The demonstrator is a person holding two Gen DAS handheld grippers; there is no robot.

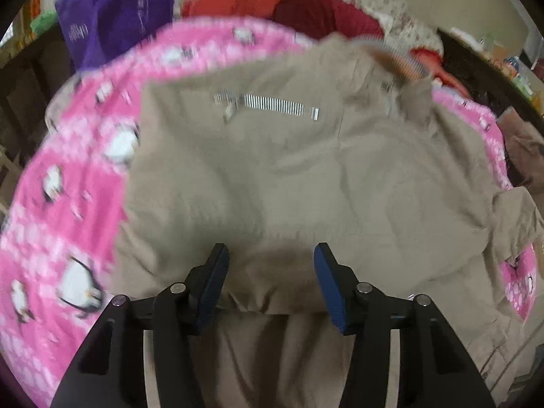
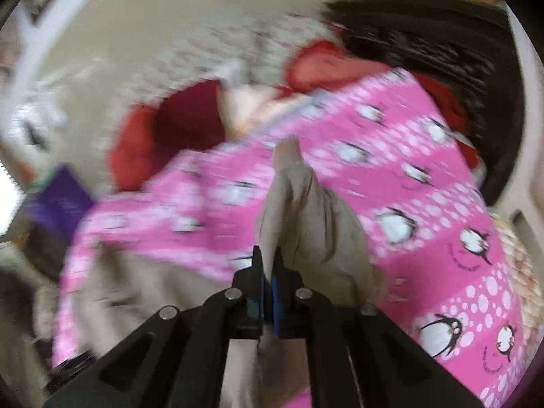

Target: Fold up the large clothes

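Observation:
A large beige jacket (image 1: 289, 170) with a silver zipper (image 1: 272, 103) lies spread on a pink penguin-print blanket (image 1: 68, 204). My left gripper (image 1: 270, 258) is open just above the jacket's near hem, holding nothing. In the right wrist view my right gripper (image 2: 268, 258) is shut on a fold of the beige jacket (image 2: 306, 217), which bunches up and rises ahead of the fingers over the pink blanket (image 2: 425, 204). Both views are blurred.
A purple garment (image 1: 112, 10) lies at the far left, red garments (image 1: 282, 3) at the far side on a floral sheet. Dark furniture (image 2: 442, 40) stands beyond the blanket's edge. A brown cloth (image 1: 523, 149) lies at the right.

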